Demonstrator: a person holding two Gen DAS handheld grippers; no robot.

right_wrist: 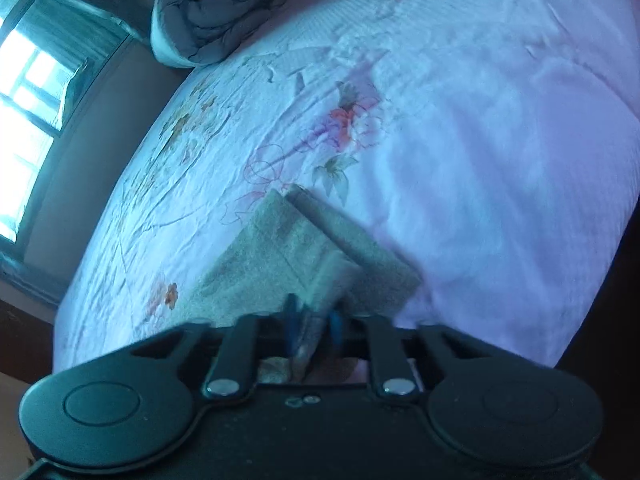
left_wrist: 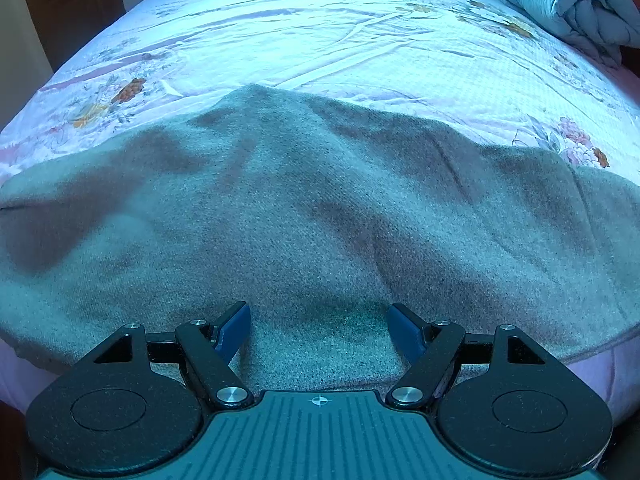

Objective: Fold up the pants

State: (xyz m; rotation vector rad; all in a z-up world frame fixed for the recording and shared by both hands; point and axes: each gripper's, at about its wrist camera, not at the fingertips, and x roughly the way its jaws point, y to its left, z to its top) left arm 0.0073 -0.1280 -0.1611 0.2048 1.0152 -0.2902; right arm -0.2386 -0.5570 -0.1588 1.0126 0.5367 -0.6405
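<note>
Pants (right_wrist: 304, 248) blurred at right gripper (right_wrist: 314, 320) (pinched cloth hiding pads)

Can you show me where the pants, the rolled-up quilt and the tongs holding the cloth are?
pants (left_wrist: 320, 208): left wrist view, middle of the grey fabric.
rolled quilt (right_wrist: 216, 8): right wrist view, centre of the roll.
right tongs (right_wrist: 314, 326): right wrist view, between the blue tips.

The pants (left_wrist: 320, 208) are of thick grey cloth, matt and a little fuzzy, like wool. The bed sheet (left_wrist: 304, 32) is thin smooth cloth with printed flowers and a soft shine, much creased. The rolled quilt (left_wrist: 568, 0) looks puffy and stitched. The left gripper (left_wrist: 319, 330) has black matt plastic arms, shiny metal rivets and blue fingertips (left_wrist: 236, 326). The door (left_wrist: 72, 4) looks like dark wood.
</note>
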